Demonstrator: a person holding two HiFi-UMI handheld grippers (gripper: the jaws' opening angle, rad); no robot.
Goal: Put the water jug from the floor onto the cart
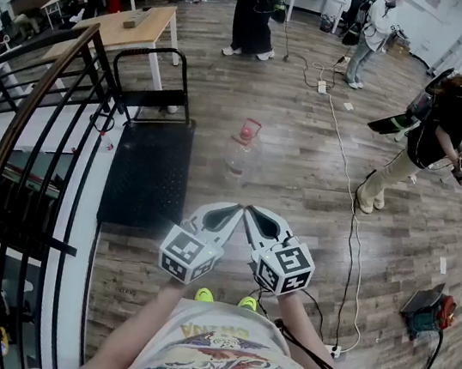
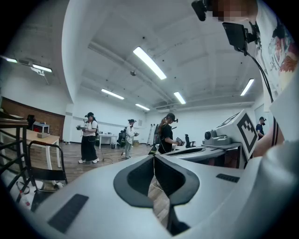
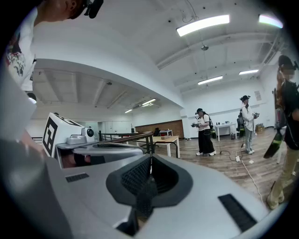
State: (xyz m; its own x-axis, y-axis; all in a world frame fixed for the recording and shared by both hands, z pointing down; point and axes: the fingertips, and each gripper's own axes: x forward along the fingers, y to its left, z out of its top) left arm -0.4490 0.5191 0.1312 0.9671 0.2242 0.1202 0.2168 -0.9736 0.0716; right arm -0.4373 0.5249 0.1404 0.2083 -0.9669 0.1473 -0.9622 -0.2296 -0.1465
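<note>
The water jug, clear with a pink cap, stands upright on the wooden floor ahead of me. Left of it lies the cart, a low black platform with a black tube handle at its far end. My left gripper and right gripper are held side by side in front of my chest, short of the jug, tips almost meeting. Both are shut with nothing between the jaws. In the left gripper view the left gripper shows its pads pressed together; the right gripper looks the same in its own view. The jug appears in neither gripper view.
A dark stair railing runs along the left. A wooden table stands beyond the cart. Three people with grippers stand farther off. A white cable crosses the floor on the right, and a power tool lies at lower right.
</note>
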